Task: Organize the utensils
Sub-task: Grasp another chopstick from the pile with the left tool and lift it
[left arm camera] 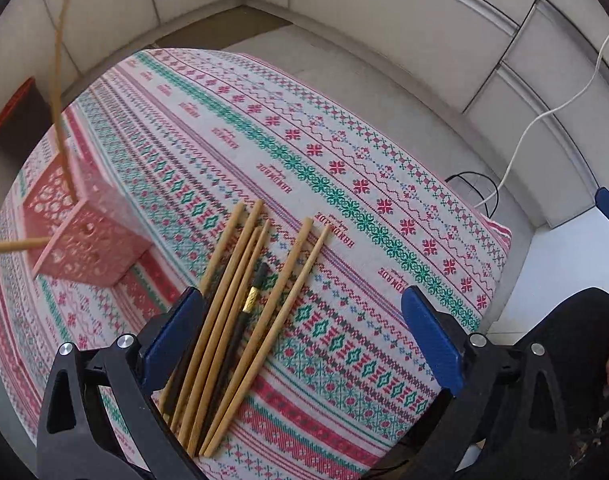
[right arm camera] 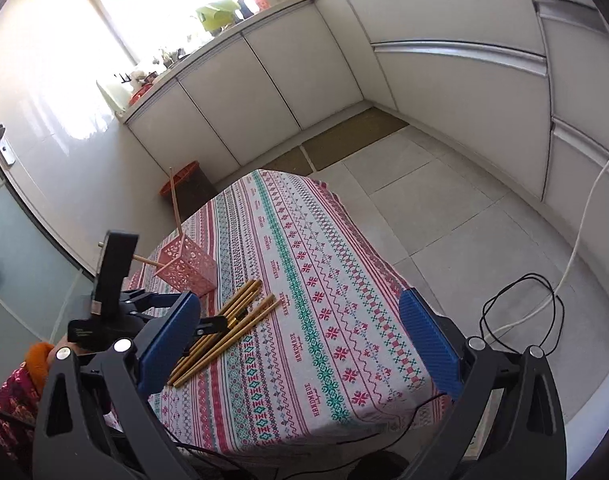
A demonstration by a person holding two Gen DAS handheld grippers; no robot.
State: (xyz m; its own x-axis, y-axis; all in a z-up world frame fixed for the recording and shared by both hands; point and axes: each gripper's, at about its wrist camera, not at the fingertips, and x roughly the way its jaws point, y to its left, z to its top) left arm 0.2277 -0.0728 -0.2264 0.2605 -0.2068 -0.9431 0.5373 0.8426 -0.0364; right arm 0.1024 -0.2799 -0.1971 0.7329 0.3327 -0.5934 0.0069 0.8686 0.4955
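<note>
Both grippers stand spread and empty: left gripper (left arm camera: 304,320) over the chopsticks (left arm camera: 240,320), right gripper (right arm camera: 300,340) lower centre. Pinch one chopstick near mid-length, then tip it into the pink basket (left arm camera: 84,236), left of frame on the bench (left arm camera: 344,160).

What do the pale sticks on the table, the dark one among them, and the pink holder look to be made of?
Pale chopsticks: probably bamboo or wood, matte tan. Dark chopstick: black, glossy, gold band; possibly lacquered wood or plastic. Pink holder: looks like moulded plastic with a pierced lace-like pattern.
</note>
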